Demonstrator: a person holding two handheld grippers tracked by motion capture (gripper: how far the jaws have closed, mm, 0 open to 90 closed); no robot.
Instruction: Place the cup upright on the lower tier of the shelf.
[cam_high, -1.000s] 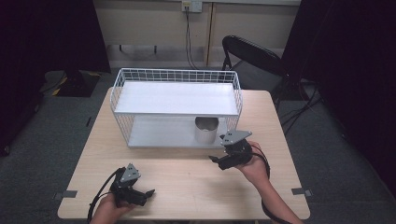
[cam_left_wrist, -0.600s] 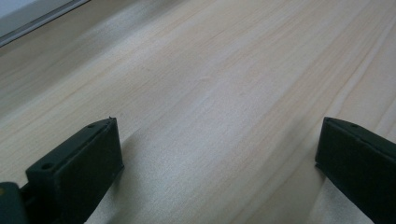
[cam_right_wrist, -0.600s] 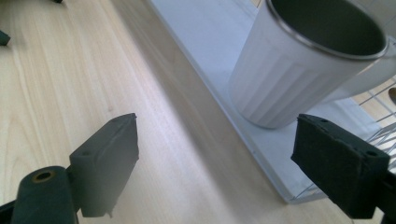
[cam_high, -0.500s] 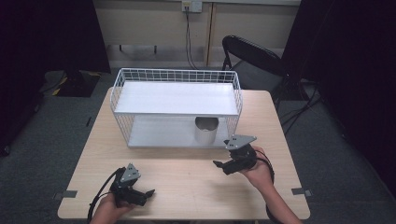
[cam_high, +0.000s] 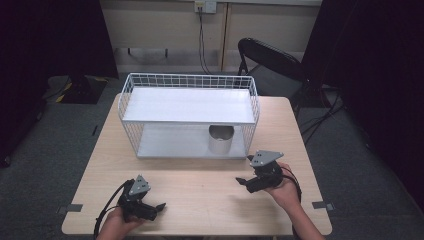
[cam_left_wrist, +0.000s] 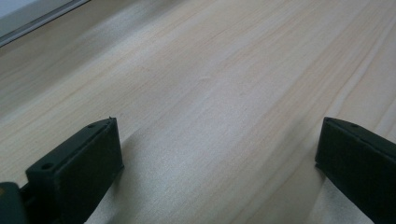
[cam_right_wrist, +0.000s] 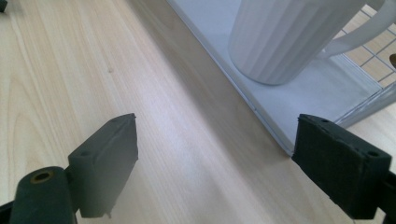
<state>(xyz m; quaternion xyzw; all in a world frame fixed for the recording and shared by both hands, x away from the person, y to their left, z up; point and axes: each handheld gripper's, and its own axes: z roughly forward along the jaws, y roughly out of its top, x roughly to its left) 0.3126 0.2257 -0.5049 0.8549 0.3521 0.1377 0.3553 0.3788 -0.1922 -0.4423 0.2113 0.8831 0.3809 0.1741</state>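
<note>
A white ribbed mug (cam_high: 221, 139) stands upright on the lower shelf of a white wire rack (cam_high: 187, 106), near its right end. The right gripper view shows the mug (cam_right_wrist: 289, 37) close ahead with its handle to the right. My right gripper (cam_high: 243, 181) hovers open over the table just in front of the rack's right end, nothing between its jaws (cam_right_wrist: 215, 158). My left gripper (cam_high: 159, 205) rests open near the table's front left edge, its jaws (cam_left_wrist: 217, 154) wide apart over bare wood.
The wooden table (cam_high: 200, 190) carries the rack across its back half. A black folding chair (cam_high: 270, 60) stands behind the table at the right. Cables trail from both grippers toward the person's hands.
My right gripper has drawn back from the rack toward the table's front and slightly right, away from the mug. The left gripper has stayed put.
</note>
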